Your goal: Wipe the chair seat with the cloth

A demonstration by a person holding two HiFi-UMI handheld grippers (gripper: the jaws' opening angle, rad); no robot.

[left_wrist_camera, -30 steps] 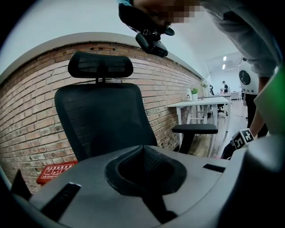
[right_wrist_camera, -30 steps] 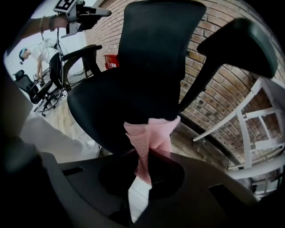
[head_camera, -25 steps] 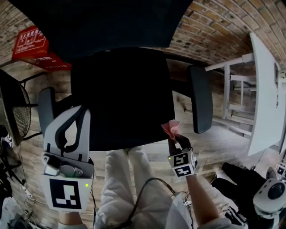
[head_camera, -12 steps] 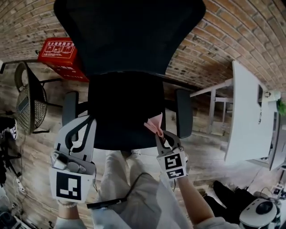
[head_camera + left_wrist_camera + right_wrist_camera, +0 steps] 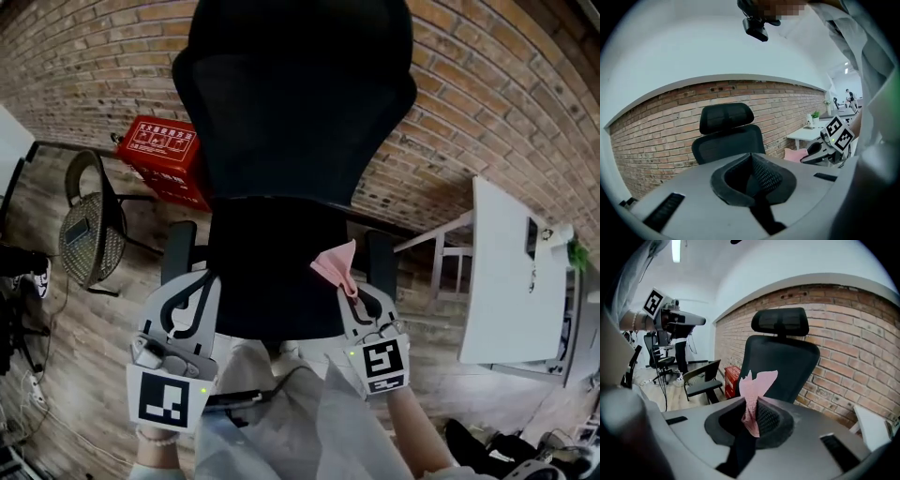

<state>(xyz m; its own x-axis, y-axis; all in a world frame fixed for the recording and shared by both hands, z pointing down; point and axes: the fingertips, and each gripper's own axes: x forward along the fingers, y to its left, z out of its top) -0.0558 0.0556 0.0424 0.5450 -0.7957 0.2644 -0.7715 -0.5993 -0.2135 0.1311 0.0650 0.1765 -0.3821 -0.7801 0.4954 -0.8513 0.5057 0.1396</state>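
Observation:
A black office chair fills the head view, its seat (image 5: 272, 267) below a tall backrest (image 5: 295, 112). My right gripper (image 5: 354, 292) is at the seat's front right, shut on a pink cloth (image 5: 336, 264) that sticks up over the seat's edge. In the right gripper view the cloth (image 5: 757, 380) stands up from the closed jaws of that gripper (image 5: 752, 408), with the chair (image 5: 785, 359) behind. My left gripper (image 5: 199, 281) hovers at the seat's front left, shut with nothing in it; its pads (image 5: 759, 171) meet in the left gripper view.
A brick wall (image 5: 84, 66) runs behind the chair. A red crate (image 5: 164, 159) and a mesh chair (image 5: 89, 225) stand to the left, a white desk (image 5: 502, 272) to the right. The person's light trousers (image 5: 281, 412) are just in front of the seat.
The head view has tipped up and back, so the backrest and wall now show. Both grippers sit closer to the seat's front, and the cloth has shifted left over the seat's right edge.

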